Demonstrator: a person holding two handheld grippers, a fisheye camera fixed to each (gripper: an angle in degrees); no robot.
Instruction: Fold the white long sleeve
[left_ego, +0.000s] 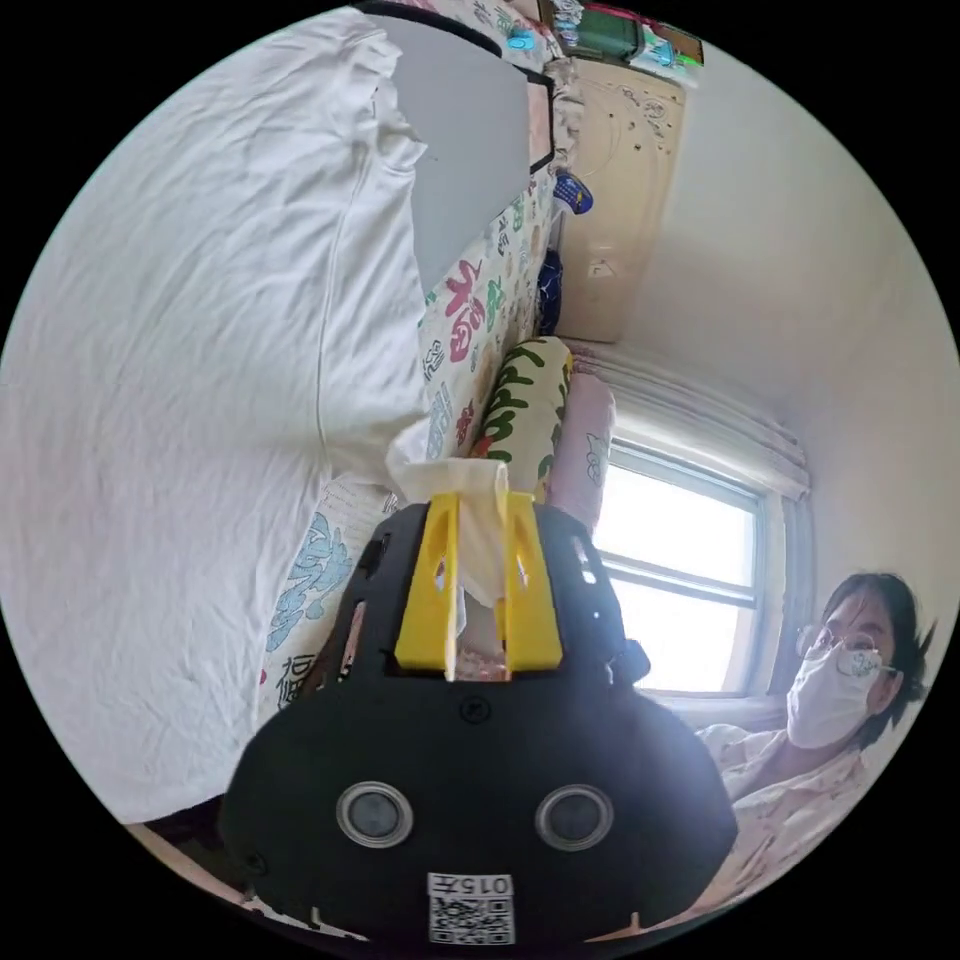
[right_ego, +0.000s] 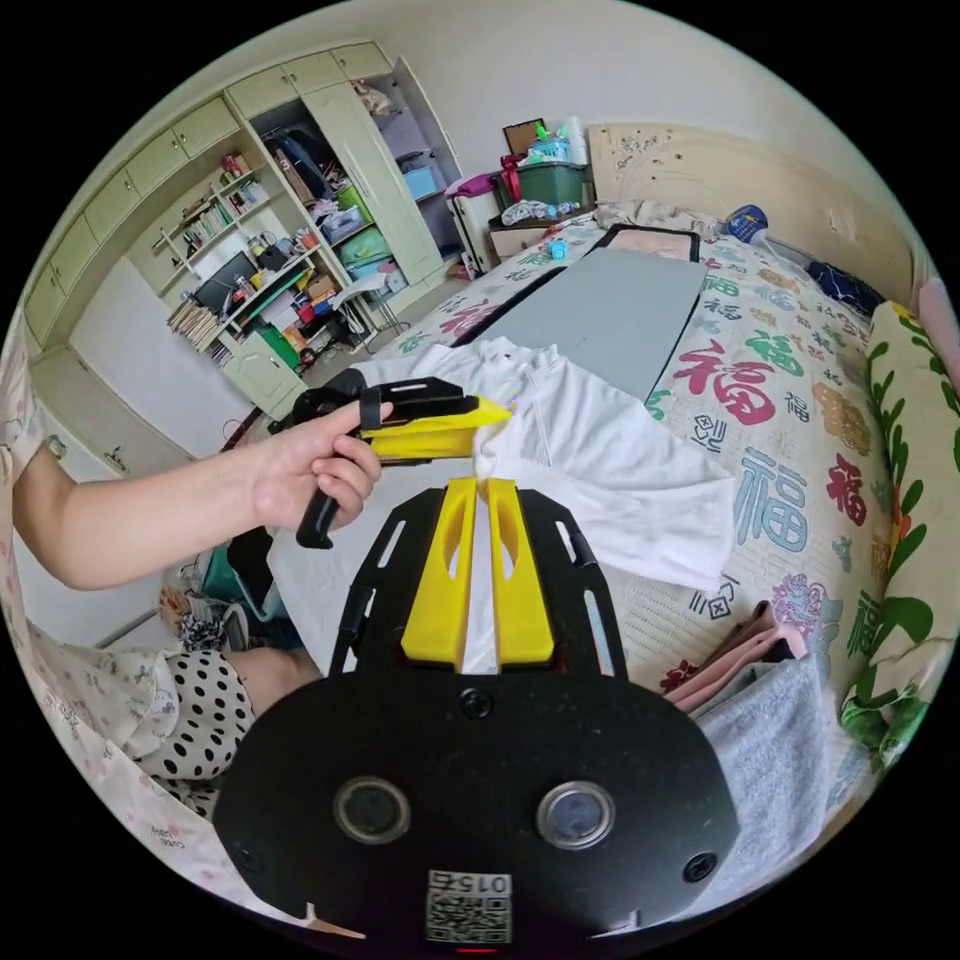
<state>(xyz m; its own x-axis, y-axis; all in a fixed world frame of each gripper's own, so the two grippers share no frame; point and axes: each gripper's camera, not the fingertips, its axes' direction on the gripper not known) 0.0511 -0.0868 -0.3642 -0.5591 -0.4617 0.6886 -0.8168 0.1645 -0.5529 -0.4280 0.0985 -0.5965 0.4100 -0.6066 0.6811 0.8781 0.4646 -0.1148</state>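
White cloth is pinched between both jaws of the left tongs (left_ego: 478, 500). The right tongs (right_ego: 480, 492) are clenched on cloth too, just beside the left ones. The white long sleeve shirt (right_ego: 600, 470) is spread on the bed (right_ego: 790, 420), partly over a grey board (right_ego: 610, 310). It looks soft, light and floppy, so edges and corners are best gripped.

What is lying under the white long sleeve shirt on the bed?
Under the white shirt are the printed bed cover and, at its far edge, a grey board. Both grippers, left and right, pinch the shirt. Whatever else lies beneath is covered.
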